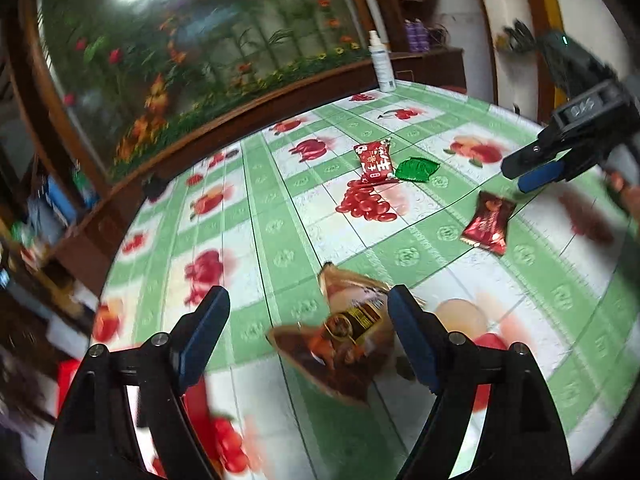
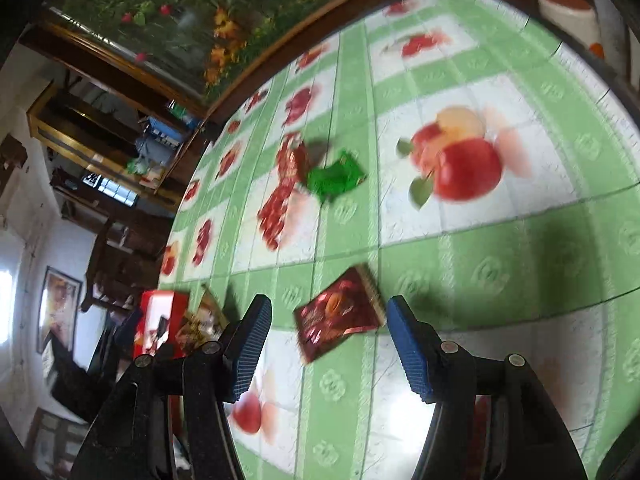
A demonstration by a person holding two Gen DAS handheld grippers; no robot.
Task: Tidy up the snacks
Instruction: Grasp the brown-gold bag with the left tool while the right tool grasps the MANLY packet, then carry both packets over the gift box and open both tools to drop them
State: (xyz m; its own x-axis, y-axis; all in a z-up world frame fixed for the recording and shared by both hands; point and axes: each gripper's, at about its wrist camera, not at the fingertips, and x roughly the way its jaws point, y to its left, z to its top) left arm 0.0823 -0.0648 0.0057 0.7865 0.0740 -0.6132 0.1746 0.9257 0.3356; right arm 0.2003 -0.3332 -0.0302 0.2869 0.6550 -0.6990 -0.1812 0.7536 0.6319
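The left tongs (image 1: 308,336) are wide open. A brown snack bag (image 1: 340,340) lies on the bench (image 1: 280,208) between the fingers, close to the right one, but nothing squeezes it. The right tongs (image 2: 329,344) are partly open too, with a dark red snack packet (image 2: 340,316) lying flat on the bench between the tips, not gripped. Farther back, a green packet (image 1: 416,169) sits just beside a red packet with white writing (image 1: 374,160). A white bottle (image 1: 381,62) stands at the far edge.

White characters, unreadable, on red packet (image 1: 374,161)
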